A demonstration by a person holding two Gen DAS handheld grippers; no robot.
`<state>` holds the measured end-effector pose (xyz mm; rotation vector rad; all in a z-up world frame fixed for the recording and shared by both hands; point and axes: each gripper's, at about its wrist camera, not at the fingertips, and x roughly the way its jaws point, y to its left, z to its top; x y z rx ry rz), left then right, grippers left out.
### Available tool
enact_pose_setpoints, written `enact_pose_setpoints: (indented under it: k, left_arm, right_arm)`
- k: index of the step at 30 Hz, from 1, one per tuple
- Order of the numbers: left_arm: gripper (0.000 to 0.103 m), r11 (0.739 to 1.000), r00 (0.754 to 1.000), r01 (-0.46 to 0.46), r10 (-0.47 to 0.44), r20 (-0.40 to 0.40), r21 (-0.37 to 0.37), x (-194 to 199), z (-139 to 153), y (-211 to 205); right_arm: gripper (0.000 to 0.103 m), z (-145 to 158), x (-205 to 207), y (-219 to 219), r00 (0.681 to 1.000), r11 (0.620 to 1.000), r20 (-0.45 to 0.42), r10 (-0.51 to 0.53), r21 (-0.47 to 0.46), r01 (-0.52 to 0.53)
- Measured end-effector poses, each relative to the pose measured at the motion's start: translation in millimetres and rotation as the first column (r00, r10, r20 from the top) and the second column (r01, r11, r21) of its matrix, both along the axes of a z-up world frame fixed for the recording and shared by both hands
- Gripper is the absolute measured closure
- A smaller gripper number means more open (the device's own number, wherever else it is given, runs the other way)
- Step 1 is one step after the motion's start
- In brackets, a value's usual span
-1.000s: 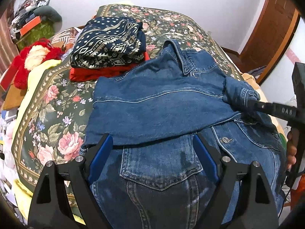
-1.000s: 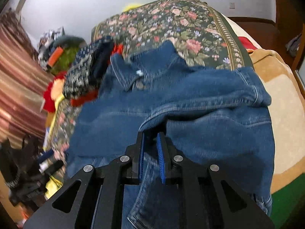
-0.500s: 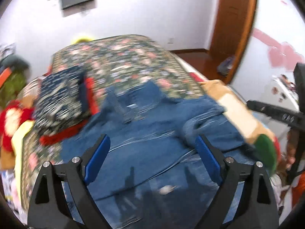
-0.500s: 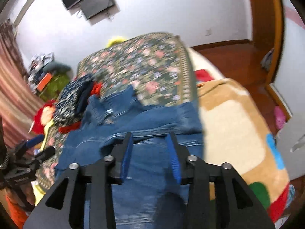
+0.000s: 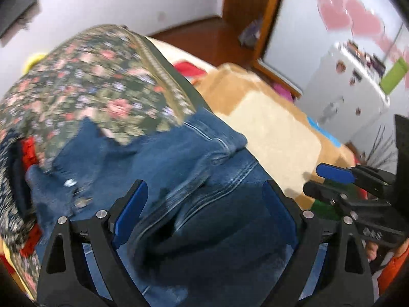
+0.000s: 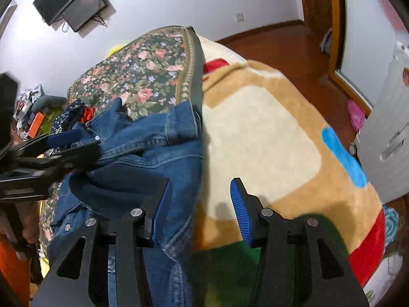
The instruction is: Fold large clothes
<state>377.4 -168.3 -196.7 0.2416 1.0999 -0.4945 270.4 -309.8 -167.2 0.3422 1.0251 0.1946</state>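
Left claw (image 5: 204, 204) up front, blue pads spread wide w/ nothing between them, hovering over the denim jacket (image 5: 163, 168). Right claw (image 6: 198, 204) also apart, empty, above the jacket's right edge. Jacket lies bunched on the bed, partly on the floral bedspread (image 6: 143, 76), beside the tan blanket (image 6: 258, 138). Farther back: wall TV (image 6: 74, 5), wooden door frame (image 5: 242, 12).

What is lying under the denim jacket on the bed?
The denim jacket covers a floral bedspread and the edge of a beige blanket. Anything else beneath is hidden.
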Motion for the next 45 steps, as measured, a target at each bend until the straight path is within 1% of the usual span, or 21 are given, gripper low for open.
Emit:
enact_pose_setpoints:
  k: [3,6,7,9,11,13,14,15,17,18,21,23,27,28,31,33,35,39,41,43,45]
  left_arm:
    - [0.012,0.999,0.998,0.007,-0.004,-0.068,0.036,20.0,-27.4,-11.0]
    - [0.019,0.998,0.995,-0.012,0.018,-0.098,0.061,38.0,-48.2,-13.0]
    - [0.025,0.997,0.993,-0.03,0.038,-0.114,0.07,45.2,-57.8,-11.0]
    - [0.031,0.994,0.991,-0.074,0.082,-0.102,0.081,50.8,-66.4,-8.0]
    - [0.037,0.991,0.994,-0.079,0.087,-0.065,0.108,49.1,-69.6,-7.6]
    - [0.057,0.987,0.997,-0.076,0.08,-0.022,0.143,44.7,-68.2,-8.3]
    - [0.062,0.986,0.997,-0.078,0.081,-0.013,0.146,44.1,-66.2,-7.6]
    - [0.073,0.988,0.996,-0.086,0.089,-0.014,0.129,43.9,-62.6,-4.8]
    - [0.085,0.992,0.993,-0.111,0.114,-0.041,0.053,46.5,-51.9,7.0]
    - [0.092,0.991,0.991,-0.125,0.127,-0.037,0.037,47.8,-47.5,9.9]
    - [0.094,0.985,0.983,-0.174,0.175,0.056,-0.012,42.2,-10.5,27.8]
    - [0.094,0.979,0.975,-0.197,0.202,0.091,-0.059,37.8,14.9,43.8]
    - [0.095,0.961,0.948,-0.24,0.263,0.177,-0.14,23.3,64.4,84.8]
    - [0.095,0.948,0.929,-0.267,0.301,0.217,-0.174,11.1,81.3,103.8]
    - [0.095,0.914,0.883,-0.321,0.383,0.27,-0.248,-19.5,103.0,145.5]
    - [0.094,0.9,0.866,-0.347,0.415,0.279,-0.262,-37.5,100.8,164.8]
    - [0.094,0.889,0.856,-0.387,0.445,0.263,-0.244,-58.0,87.0,185.8]
    - [0.092,0.861,0.86,-0.473,0.497,0.116,-0.188,-87.5,29.6,226.0]
    - [0.086,0.839,0.848,-0.521,0.53,0.019,-0.157,-102.3,-7.3,244.7]
    - [0.075,0.813,0.828,-0.557,0.56,-0.037,-0.166,-117.1,-27.4,262.5]
    - [0.068,0.786,0.806,-0.587,0.589,-0.055,-0.192,-129.5,-32.8,274.2]
  right_arm:
    - [0.059,-8.0,-1.5,-2.1,1.0,1.0,-0.021,0.001,0.021,0.0]
    - [0.059,-14.2,-2.9,-2.4,0.999,0.998,-0.034,0.003,0.063,0.0]
    - [0.058,-16.2,-2.3,-2.0,0.999,0.997,-0.037,0.005,0.072,-0.002]
    - [0.056,-20.6,-3.0,0.4,0.999,0.997,-0.042,0.009,0.08,-0.006]
    - [0.055,-25.1,-2.2,3.5,0.999,0.997,-0.051,0.014,0.082,-0.009]
    - [0.055,-29.3,-0.9,7.3,0.998,0.997,-0.063,0.024,0.081,-0.019]
    - [0.055,-31.0,-0.5,9.0,0.997,0.997,-0.069,0.027,0.079,-0.022]
    - [0.055,-31.8,-0.7,10.4,0.997,0.997,-0.073,0.031,0.077,-0.025]
    - [0.055,-30.9,-0.4,13.8,0.996,0.998,-0.078,0.042,0.058,-0.038]
    - [0.055,-28.8,-1.1,15.2,0.996,0.998,-0.074,0.049,0.046,-0.046]
    - [0.055,-19.9,-2.5,15.6,0.997,0.998,-0.058,0.058,0.029,-0.056]
    - [0.055,-10.8,-2.4,16.4,0.998,0.998,-0.037,0.059,0.023,-0.058]
    - [0.055,12.4,-0.5,23.4,0.997,0.998,0.024,0.07,0.003,-0.07]
    - [0.055,16.2,0.5,26.2,0.997,0.997,0.038,0.073,-0.002,-0.073]
    - [0.05,25.7,1.7,37.9,0.994,0.997,0.074,0.081,-0.021,-0.08]
    - [0.044,26.2,0.4,47.4,0.992,0.996,0.087,0.091,-0.027,-0.089]
    - [0.043,20.3,1.9,56.8,0.991,0.994,0.076,0.107,-0.028,-0.105]
    - [0.043,-3.0,3.9,74.2,0.989,0.988,-0.009,0.15,-0.031,-0.15]
    - [0.043,-16.3,4.8,81.5,0.984,0.984,-0.064,0.169,-0.042,-0.172]
    - [0.043,-21.7,4.0,86.0,0.98,0.981,-0.092,0.175,-0.065,-0.181]
    - [0.043,-22.9,1.1,88.1,0.98,0.978,-0.092,0.175,-0.097,-0.184]
